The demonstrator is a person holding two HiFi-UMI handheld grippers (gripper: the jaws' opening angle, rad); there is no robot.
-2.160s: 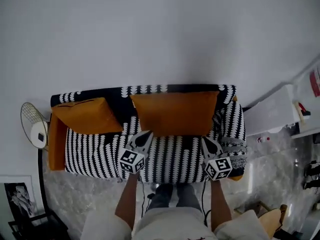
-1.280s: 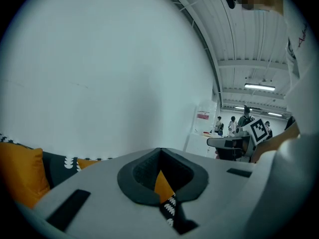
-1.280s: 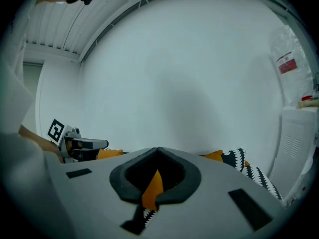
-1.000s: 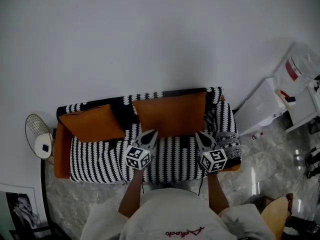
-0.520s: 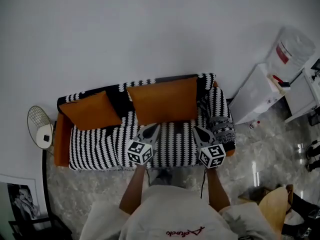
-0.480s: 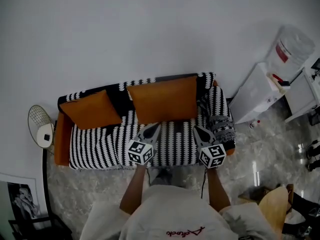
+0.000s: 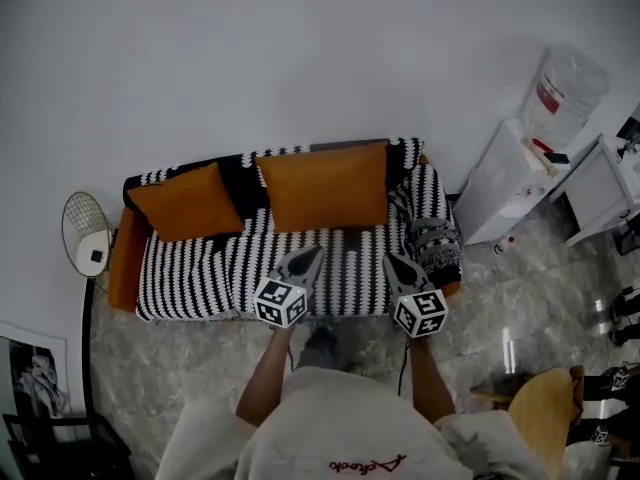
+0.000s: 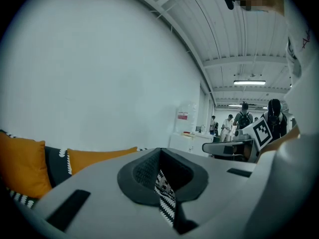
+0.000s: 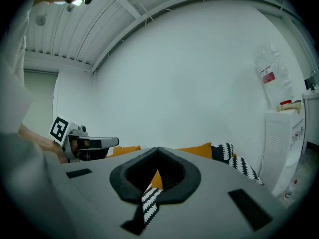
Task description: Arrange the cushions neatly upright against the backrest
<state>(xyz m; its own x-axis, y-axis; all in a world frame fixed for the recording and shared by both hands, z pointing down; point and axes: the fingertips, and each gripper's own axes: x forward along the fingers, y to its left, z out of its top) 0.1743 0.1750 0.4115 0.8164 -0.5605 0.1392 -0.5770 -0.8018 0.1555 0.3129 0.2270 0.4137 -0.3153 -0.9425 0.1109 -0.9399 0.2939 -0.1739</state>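
Note:
A sofa [image 7: 200, 278] in a black-and-white cover holds two orange cushions. The large cushion [image 7: 322, 186] stands upright against the backrest at the middle. The small cushion [image 7: 186, 202] leans against the backrest at the left. My left gripper [image 7: 307, 256] and right gripper [image 7: 389, 261] hover side by side over the seat's front edge, both shut and empty, well short of the cushions. In the left gripper view the gripper [image 8: 160, 151] has its jaws pressed together, with both cushions [image 8: 97, 157] beyond. The right gripper [image 9: 158, 149] is shut too, with the large cushion [image 9: 197, 151] behind it.
A round fan [image 7: 85, 246] stands left of the sofa. A white cabinet [image 7: 510, 183] with a water bottle [image 7: 565, 83] stands at the right. A grey patterned throw [image 7: 437, 243] drapes the sofa's right arm. A wooden chair [image 7: 540, 413] sits at the lower right.
The person has stepped back from the sofa. Both shut grippers have drawn back from the seat's middle to its front edge. The cushions have not moved.

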